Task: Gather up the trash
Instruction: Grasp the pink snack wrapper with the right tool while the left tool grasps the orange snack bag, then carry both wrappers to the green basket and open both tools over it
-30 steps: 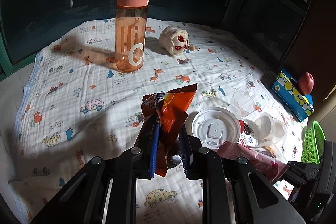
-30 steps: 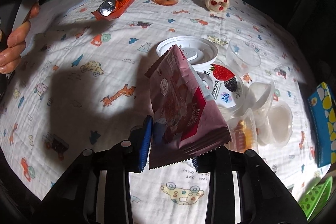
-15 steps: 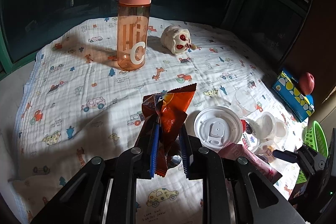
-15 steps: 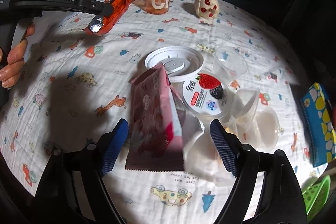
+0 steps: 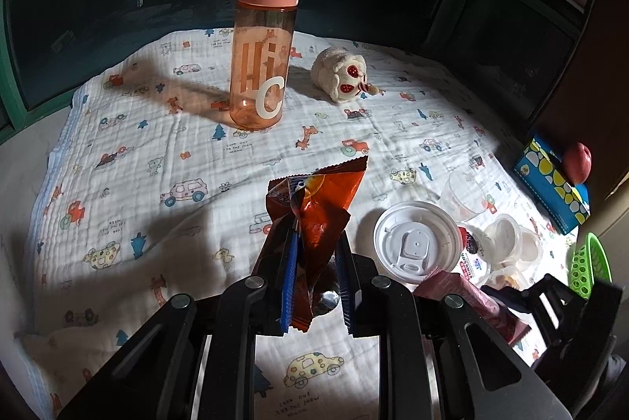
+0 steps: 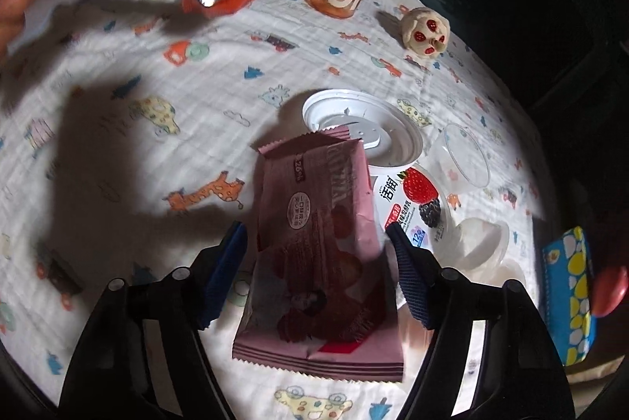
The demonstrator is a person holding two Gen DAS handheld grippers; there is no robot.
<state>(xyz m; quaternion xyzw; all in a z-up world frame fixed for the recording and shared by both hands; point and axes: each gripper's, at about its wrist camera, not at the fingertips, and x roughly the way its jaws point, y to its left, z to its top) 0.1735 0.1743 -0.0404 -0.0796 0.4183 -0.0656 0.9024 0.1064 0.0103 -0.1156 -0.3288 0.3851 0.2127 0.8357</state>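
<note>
My left gripper is shut on a crumpled orange snack wrapper, held above the patterned cloth. The right gripper straddles a pink snack wrapper that lies flat on the cloth. Its jaws are closing, and the blue pads stand a little off the wrapper's edges. Just beyond the pink wrapper lie a white drink lid, a berry yoghurt cup, a clear plastic cup and small white tubs.
At the far side an orange water bottle stands beside a plush toy. To the right are a blue patterned box with a red apple on it. A green basket shows at the right edge.
The right gripper let go of the pink wrapper, which dropped flat onto the cloth; its jaws swung wide, then narrowed, and it sank closer. The left gripper kept still.
</note>
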